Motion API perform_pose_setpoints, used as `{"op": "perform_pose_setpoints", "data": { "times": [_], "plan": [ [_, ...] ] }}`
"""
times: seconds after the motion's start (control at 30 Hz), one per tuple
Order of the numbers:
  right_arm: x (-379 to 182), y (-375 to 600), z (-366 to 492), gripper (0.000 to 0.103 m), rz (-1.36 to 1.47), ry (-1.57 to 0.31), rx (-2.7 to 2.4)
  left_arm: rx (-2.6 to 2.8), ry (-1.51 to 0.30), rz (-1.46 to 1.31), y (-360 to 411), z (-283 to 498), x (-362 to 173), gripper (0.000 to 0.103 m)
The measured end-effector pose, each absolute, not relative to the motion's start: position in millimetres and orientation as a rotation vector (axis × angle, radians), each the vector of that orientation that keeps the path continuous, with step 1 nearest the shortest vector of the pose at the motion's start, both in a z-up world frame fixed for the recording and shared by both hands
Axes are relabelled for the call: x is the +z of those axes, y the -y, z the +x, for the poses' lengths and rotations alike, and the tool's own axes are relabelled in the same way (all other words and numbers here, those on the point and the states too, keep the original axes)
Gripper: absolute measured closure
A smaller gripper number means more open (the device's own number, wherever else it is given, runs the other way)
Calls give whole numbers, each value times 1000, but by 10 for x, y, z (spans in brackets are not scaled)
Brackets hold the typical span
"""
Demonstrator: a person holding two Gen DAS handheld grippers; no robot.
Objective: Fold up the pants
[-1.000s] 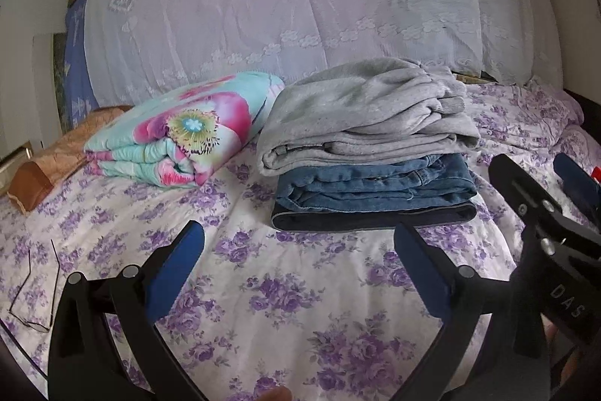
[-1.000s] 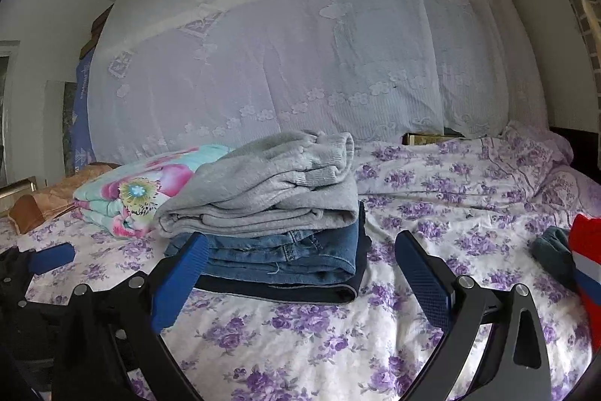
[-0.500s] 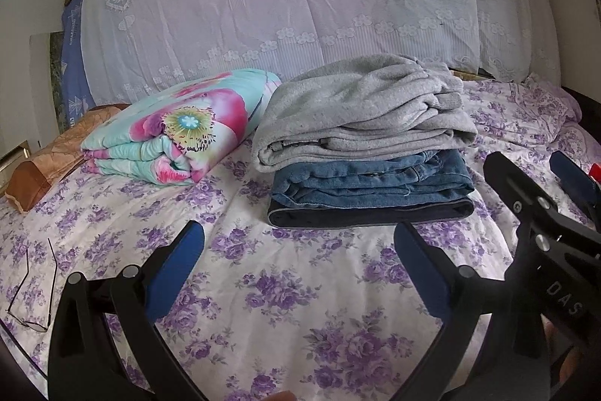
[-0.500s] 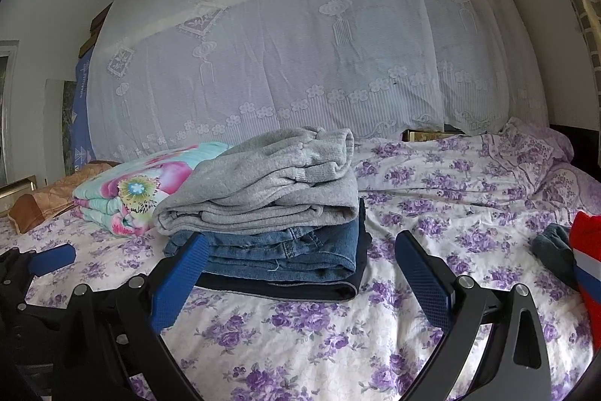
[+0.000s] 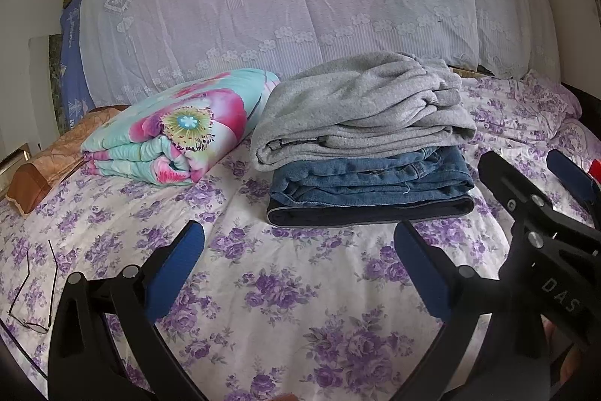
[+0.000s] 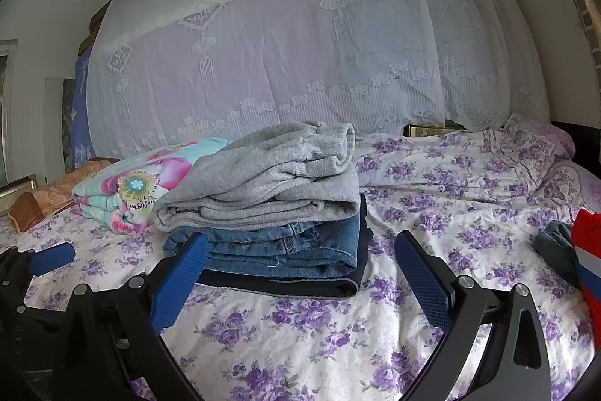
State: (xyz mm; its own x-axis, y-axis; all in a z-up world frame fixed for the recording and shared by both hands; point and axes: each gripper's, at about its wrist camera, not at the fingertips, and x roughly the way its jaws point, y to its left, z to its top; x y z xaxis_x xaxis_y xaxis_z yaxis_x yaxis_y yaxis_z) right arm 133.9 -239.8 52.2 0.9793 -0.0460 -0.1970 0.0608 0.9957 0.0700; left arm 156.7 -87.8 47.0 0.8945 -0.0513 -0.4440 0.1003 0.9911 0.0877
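Note:
A stack of folded pants lies on the flowered bedsheet [image 5: 300, 288]: grey sweatpants [image 5: 357, 108] on top, blue jeans [image 5: 375, 179] under them, a dark pair [image 5: 368, 213] at the bottom. The stack also shows in the right wrist view, with the grey sweatpants [image 6: 270, 183] over the jeans [image 6: 285, 247]. My left gripper [image 5: 298, 247] is open and empty, in front of the stack. My right gripper [image 6: 300, 258] is open and empty, close in front of the stack, and shows at the right of the left wrist view [image 5: 533, 198].
A folded floral quilt [image 5: 180, 134] lies left of the stack, with a brown pillow [image 5: 49, 168] beyond it. Eyeglasses [image 5: 33, 292] lie on the sheet at the left. A dark cloth [image 6: 556, 247] and a red garment [image 6: 589, 250] lie at the right. A lace net [image 6: 300, 44] hangs behind.
Both grippers have shifted slightly; the stack sits a little lower in both views. Both stay open and empty.

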Motion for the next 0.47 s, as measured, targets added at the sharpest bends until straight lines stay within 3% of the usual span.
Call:
{"op": "perform_pose_setpoints", "data": {
  "times": [0.47],
  "plan": [
    [512, 2433, 1357, 3, 94, -211, -53, -57, -455, 119, 885, 1584, 460, 5]
  ]
}}
